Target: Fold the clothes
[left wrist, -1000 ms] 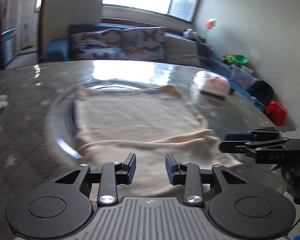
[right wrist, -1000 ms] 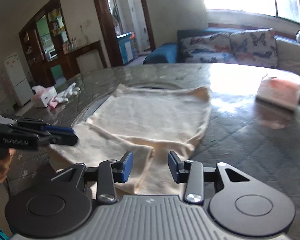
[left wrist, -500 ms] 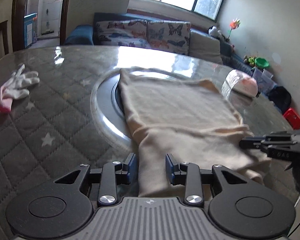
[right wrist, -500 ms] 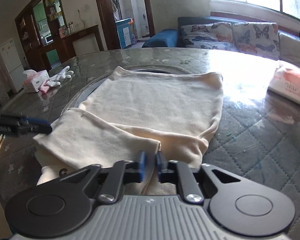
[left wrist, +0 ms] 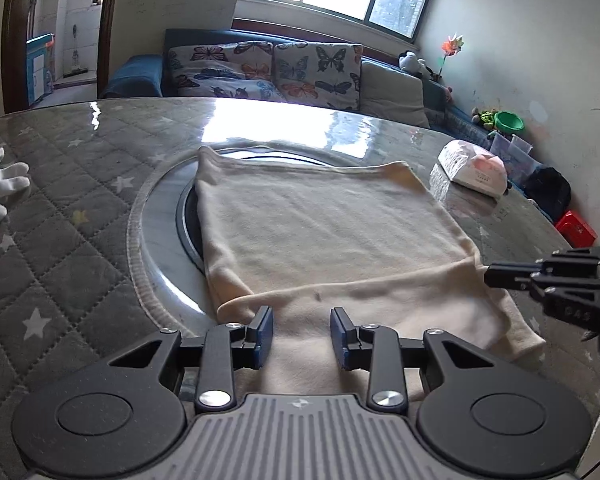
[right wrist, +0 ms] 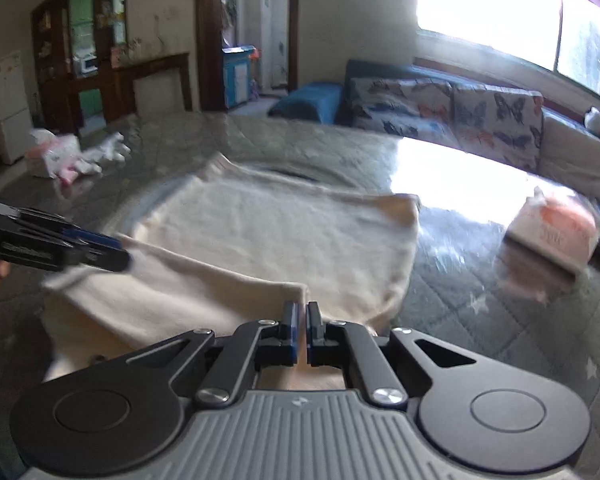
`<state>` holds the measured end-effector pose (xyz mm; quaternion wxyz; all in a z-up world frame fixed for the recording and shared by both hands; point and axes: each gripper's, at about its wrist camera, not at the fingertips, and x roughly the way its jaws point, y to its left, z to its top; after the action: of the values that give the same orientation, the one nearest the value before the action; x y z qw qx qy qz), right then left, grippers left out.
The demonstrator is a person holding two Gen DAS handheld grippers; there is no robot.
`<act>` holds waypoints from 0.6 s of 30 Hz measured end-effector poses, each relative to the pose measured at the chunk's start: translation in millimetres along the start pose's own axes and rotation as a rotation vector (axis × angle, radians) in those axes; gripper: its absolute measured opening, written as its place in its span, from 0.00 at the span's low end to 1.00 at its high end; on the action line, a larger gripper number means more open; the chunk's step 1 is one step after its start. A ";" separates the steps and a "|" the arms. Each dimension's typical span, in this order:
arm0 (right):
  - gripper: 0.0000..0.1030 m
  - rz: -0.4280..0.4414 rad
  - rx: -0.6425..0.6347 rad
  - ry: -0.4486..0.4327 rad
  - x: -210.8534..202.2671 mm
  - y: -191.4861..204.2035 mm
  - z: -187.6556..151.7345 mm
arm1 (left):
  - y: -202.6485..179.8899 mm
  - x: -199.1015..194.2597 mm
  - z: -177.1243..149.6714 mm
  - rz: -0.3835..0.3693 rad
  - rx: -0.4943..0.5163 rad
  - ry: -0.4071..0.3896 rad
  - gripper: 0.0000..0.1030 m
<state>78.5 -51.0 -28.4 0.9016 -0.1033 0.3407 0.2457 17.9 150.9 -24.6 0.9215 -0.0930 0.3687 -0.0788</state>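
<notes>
Left wrist view: the left gripper (left wrist: pixel 301 334) hovers low centre, jaws apart over the near edge of the cream garment (left wrist: pixel 320 236) spread mid-frame on the table (left wrist: pixel 60 240).

Right wrist view: the right gripper (right wrist: pixel 301 330) has just clamped its jaws onto the garment's folded corner. The grasping step is half done; next, the left jaws likely must close before any lift.
</notes>
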 end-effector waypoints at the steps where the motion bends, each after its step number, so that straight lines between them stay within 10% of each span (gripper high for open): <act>1: 0.04 -0.009 -0.001 0.013 4.1 -1.1 -3.8 | 0.6 -2.0 -0.5 -0.003 -0.001 -0.002 0.34; 18: 0.13 0.108 -0.059 0.018 -10.6 14.2 -21.0 | -18.0 -19.7 -11.7 0.015 0.101 -0.007 0.43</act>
<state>52.5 -50.1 -37.2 0.8804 -0.1135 0.3466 0.3032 -5.6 136.3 -15.7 0.9269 -0.0441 0.3615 -0.0901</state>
